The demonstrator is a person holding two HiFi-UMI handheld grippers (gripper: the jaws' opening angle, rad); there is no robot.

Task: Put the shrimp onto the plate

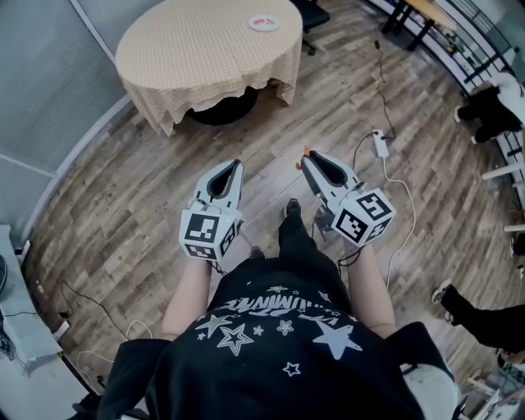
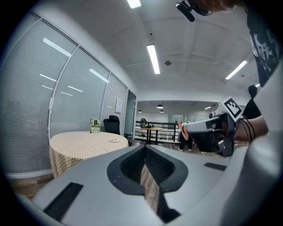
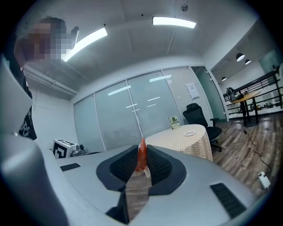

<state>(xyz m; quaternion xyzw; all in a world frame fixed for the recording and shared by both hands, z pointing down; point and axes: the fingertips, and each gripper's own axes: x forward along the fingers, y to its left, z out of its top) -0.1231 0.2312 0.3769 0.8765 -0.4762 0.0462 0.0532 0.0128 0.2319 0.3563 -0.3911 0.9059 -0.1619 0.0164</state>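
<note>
- Right gripper (image 1: 307,159) first: its jaws are clamped on the shrimp (image 3: 141,155), an orange-red sliver pinched upright between the ribbed pads, its pointed end poking just past the tips.
- The hold looks snug and centred, which suits a carry. The shrimp is thin and probably slippery, so a firm pinch at mid-body should stop it sliding out on the way.
- Left gripper (image 2: 144,149) rides alongside at the right one's 9 o'clock, jaws closed together with nothing between them. It looks like a spare hand for this job, tucked in level and out of the way.
- Both grippers are held at waist height, pointing forward over the wooden floor (image 1: 385,213), with the person's shoes just beneath them.
- Now outward: the round table (image 1: 176,61) with its checked cloth sits at about 11 o'clock from the grippers, well apart from them.
- The plate (image 1: 264,23) lies on the table's far right part, roughly 12 o'clock from the right gripper, small and white with something reddish on it.
- So the shrimp is in the right gripper's grasp, well short of the plate. The judgement here is transport phase: the table has to be reached before any release.
</note>
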